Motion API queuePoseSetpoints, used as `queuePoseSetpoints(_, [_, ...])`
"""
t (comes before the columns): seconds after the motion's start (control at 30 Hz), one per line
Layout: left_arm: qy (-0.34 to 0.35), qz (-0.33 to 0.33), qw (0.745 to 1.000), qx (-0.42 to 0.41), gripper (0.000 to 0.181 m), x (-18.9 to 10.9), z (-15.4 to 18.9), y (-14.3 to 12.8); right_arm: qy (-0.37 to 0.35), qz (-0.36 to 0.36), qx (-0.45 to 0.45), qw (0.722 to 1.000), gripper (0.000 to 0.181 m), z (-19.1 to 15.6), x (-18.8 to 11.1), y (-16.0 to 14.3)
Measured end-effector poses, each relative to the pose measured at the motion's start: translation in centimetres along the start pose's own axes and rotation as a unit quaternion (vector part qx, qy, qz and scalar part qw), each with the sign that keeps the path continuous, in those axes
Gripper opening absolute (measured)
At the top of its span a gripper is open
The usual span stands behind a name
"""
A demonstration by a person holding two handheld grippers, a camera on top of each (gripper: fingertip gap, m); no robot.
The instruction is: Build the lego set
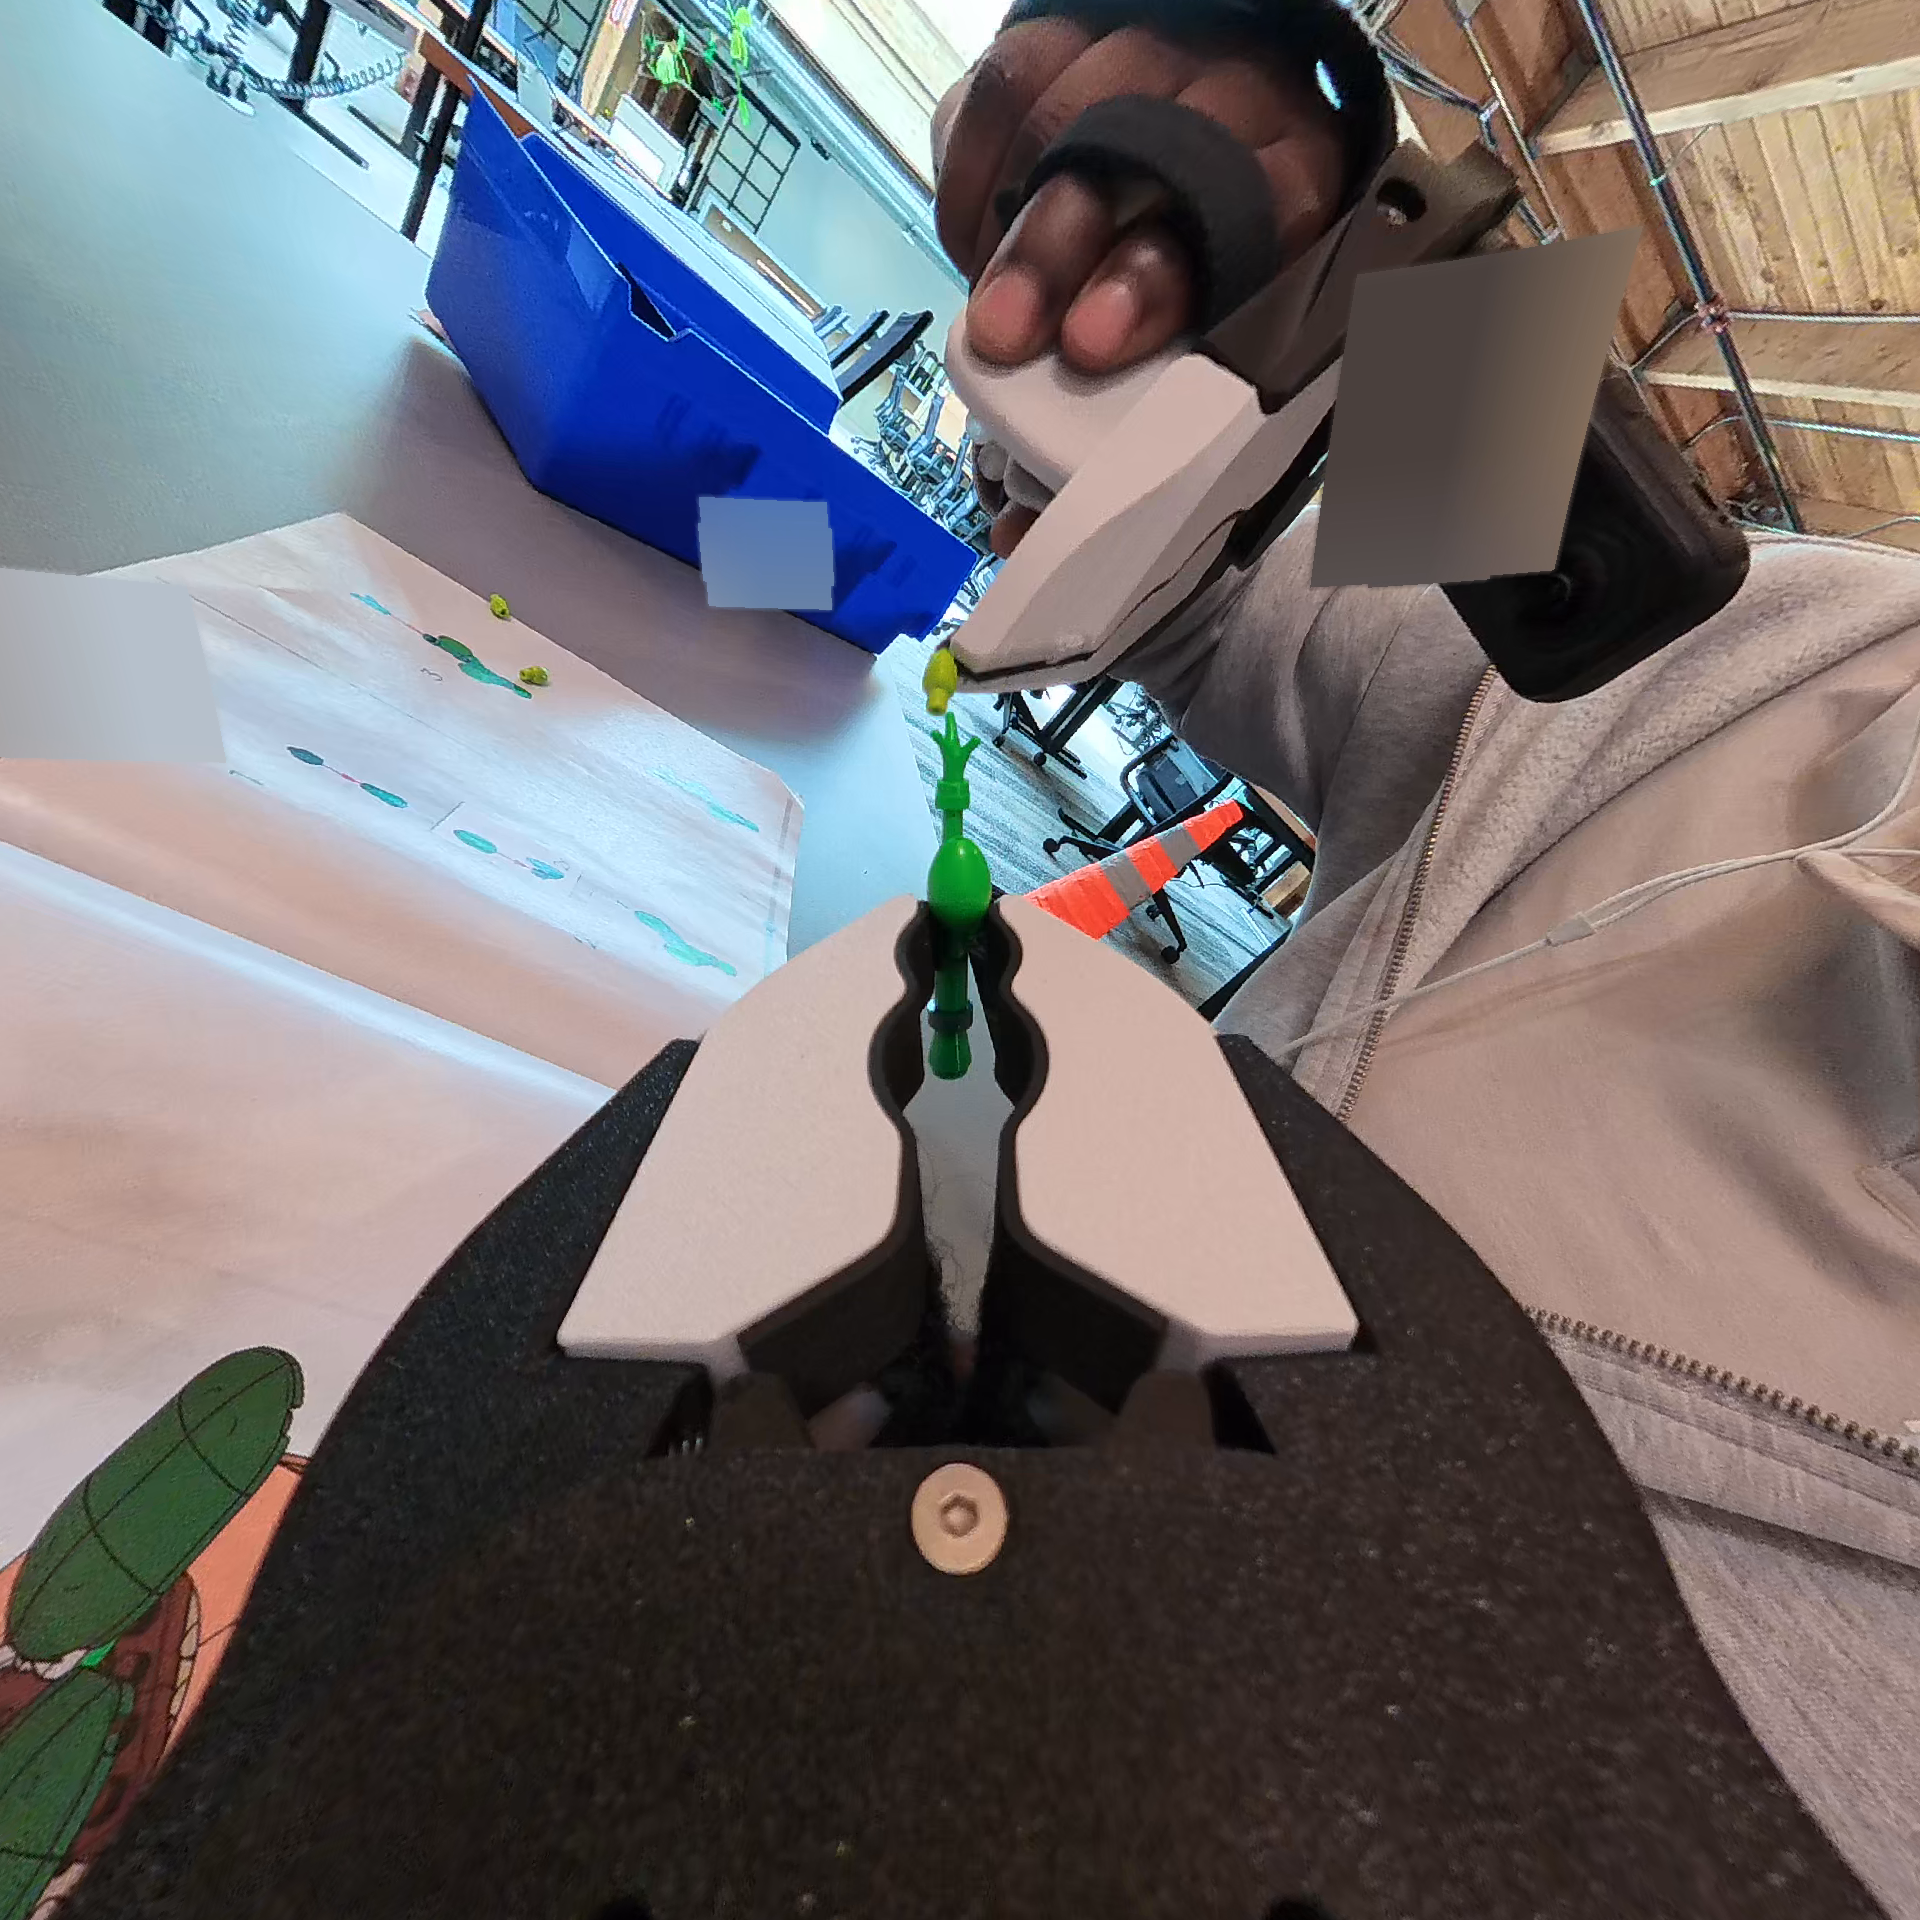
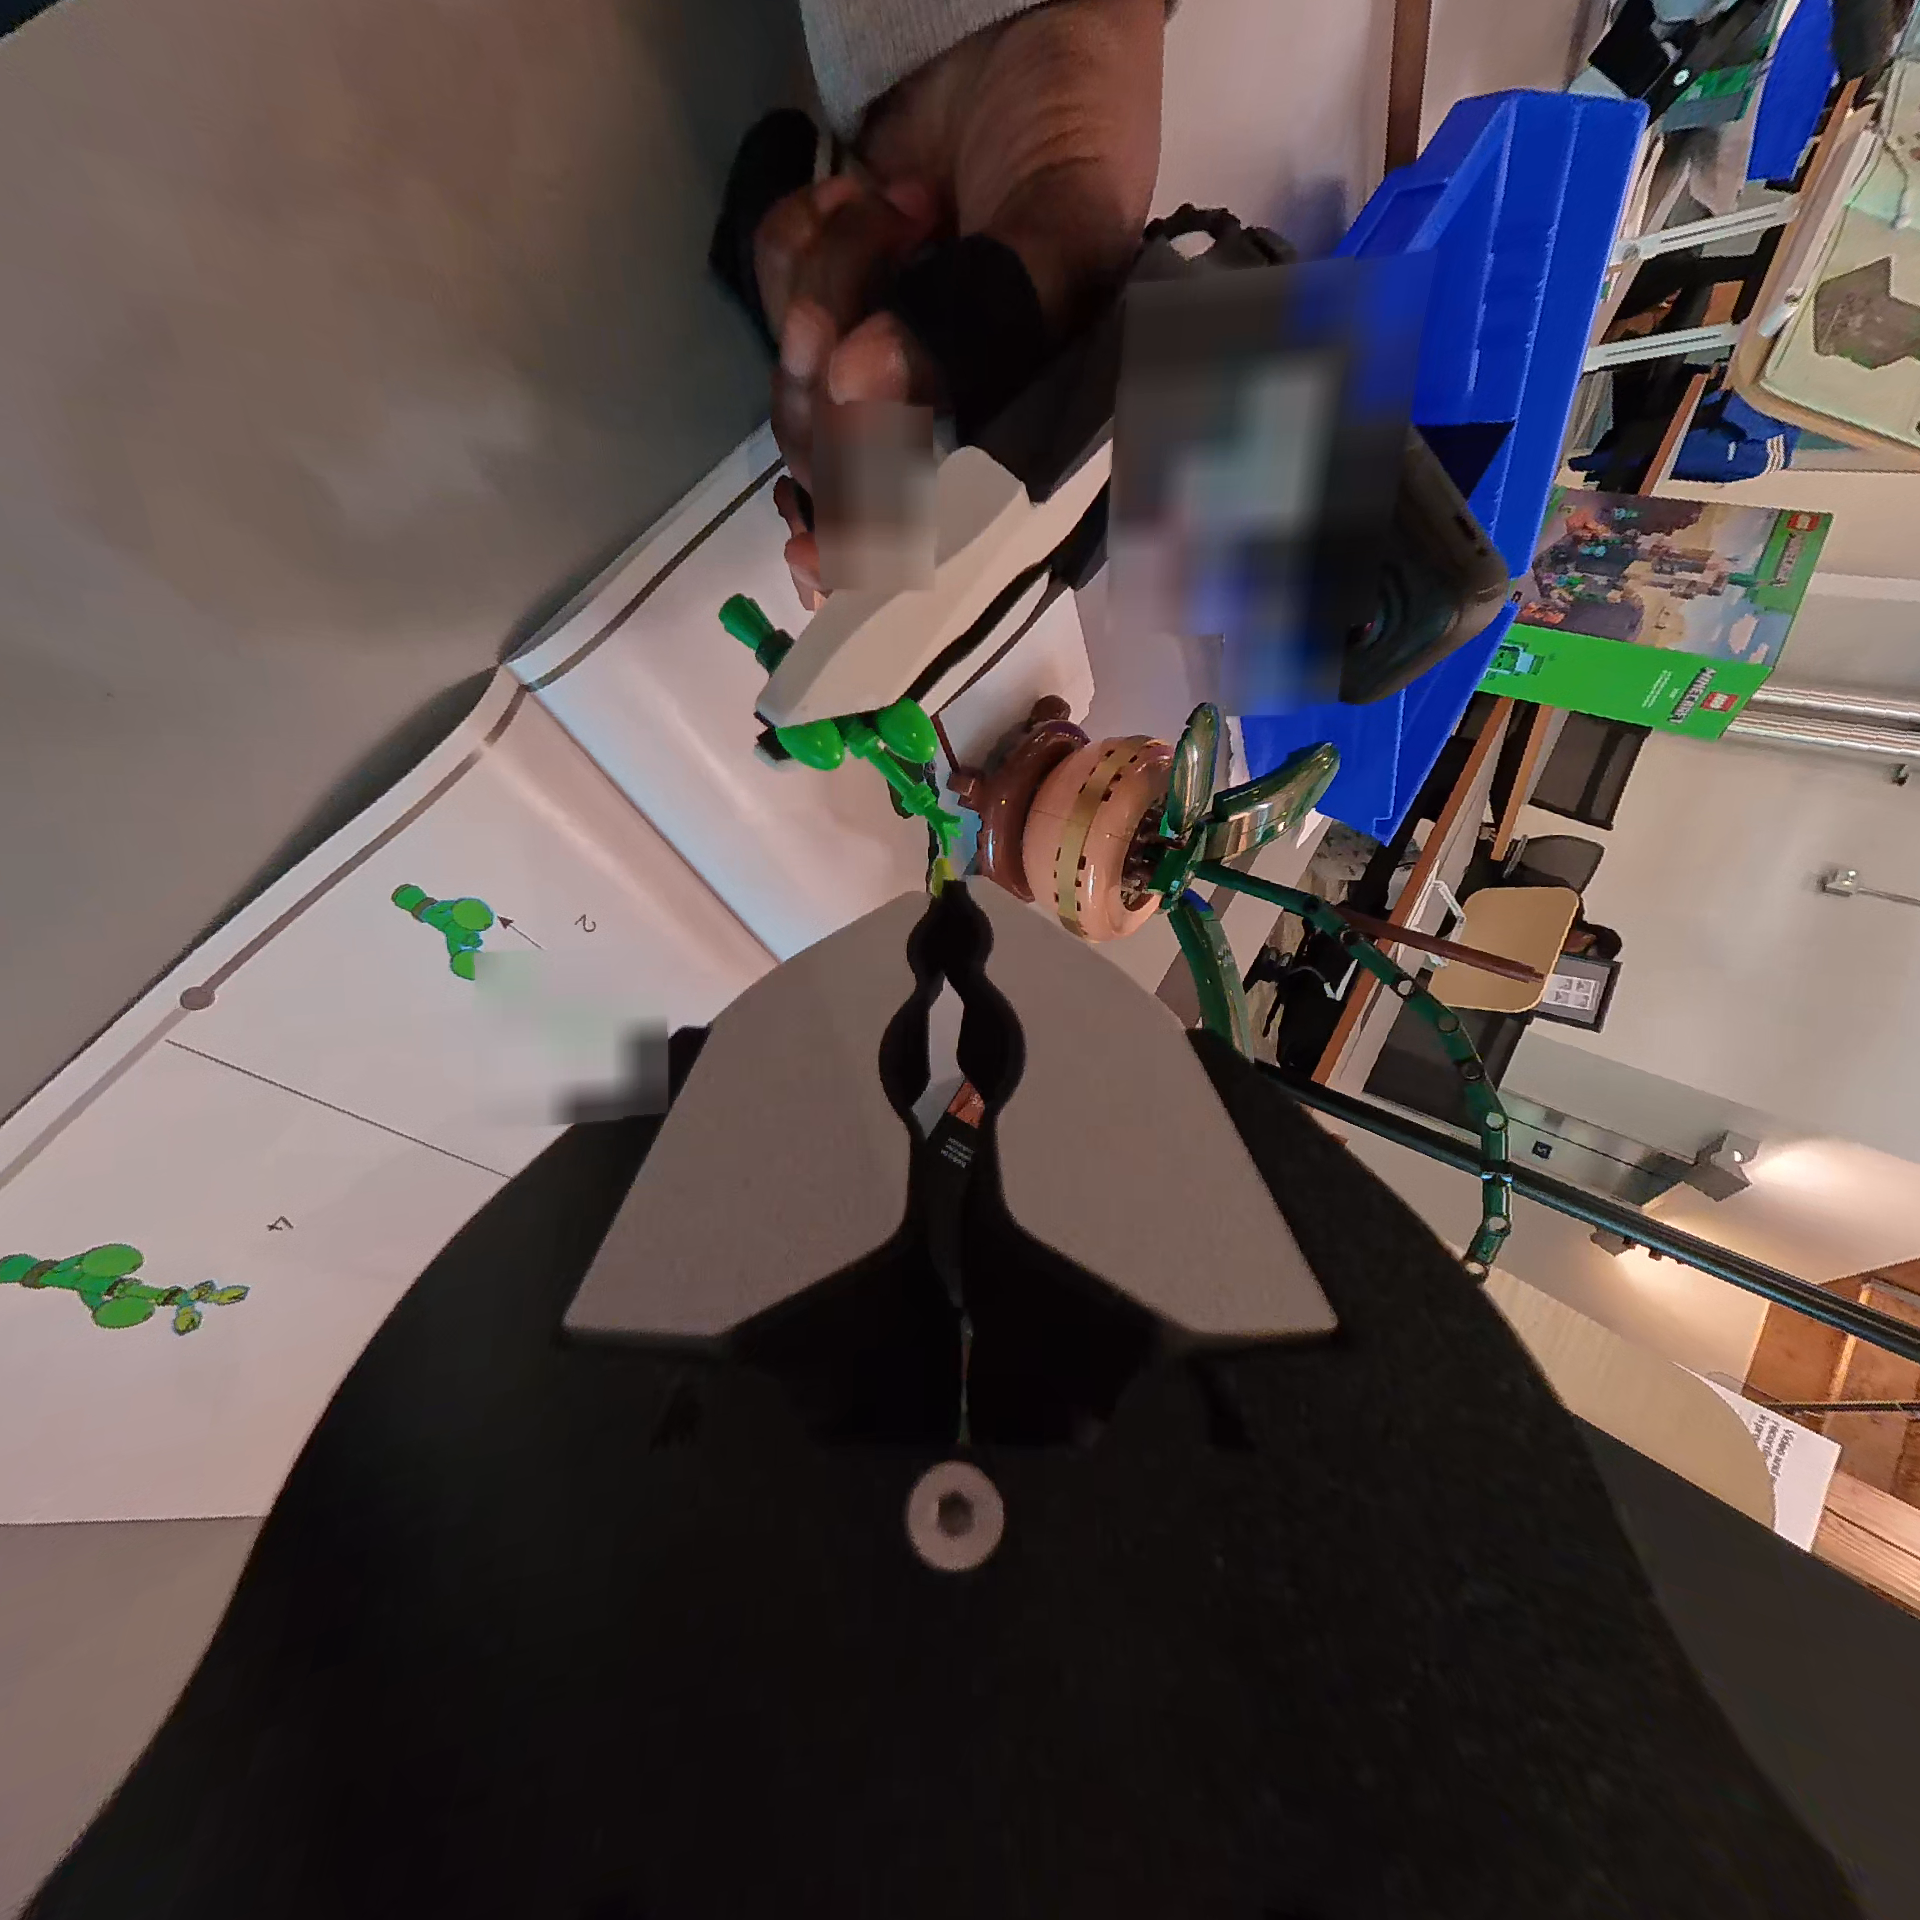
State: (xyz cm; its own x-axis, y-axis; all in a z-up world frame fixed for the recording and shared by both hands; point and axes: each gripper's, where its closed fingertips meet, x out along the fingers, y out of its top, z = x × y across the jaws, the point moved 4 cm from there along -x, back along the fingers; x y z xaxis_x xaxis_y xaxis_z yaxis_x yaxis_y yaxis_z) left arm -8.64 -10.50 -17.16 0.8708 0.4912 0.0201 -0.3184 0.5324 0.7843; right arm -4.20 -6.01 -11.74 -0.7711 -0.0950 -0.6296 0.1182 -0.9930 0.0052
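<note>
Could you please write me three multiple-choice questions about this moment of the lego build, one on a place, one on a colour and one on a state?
1. Where is the green stem piece?
A. lying on the instruction sheet
B. clamped in the left gripper
C. inside the blue bin

2. What colour is the small piece at the tip of the right gripper?
A. red
B. white
C. yellow-green

3. How do the right gripper's jaws stand?
A. shut on the small piece
B. wide open
C. out of view

Answers: 1 B, the stem stands between the left fingers; 2 C, it shows yellow-green just above the stem's forked top; 3 A, the fingertips pinch it.
</note>
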Motion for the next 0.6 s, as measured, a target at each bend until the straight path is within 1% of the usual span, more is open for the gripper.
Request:
queuePoseSetpoints(0.37, [-0.005, -0.006, 1.000, 0.003, 0.007, 0.12, 0.11, -0.14, 0.001, 0.017, 0.006, 1.000, 0.000, -0.07, -0.17, 0.28])
queuePoseSetpoints(0.5, [-0.008, -0.009, 1.000, 0.005, 0.007, 0.16, 0.18, -0.20, 0.005, 0.039, 0.025, 0.999, 0.000, -0.06, -0.38, 0.36])
queuePoseSetpoints(0.6, [-0.013, -0.011, 1.000, 0.006, 0.007, 0.17, 0.28, -0.27, 0.012, 0.073, 0.064, 0.995, 0.000, 0.07, -0.60, 0.24])
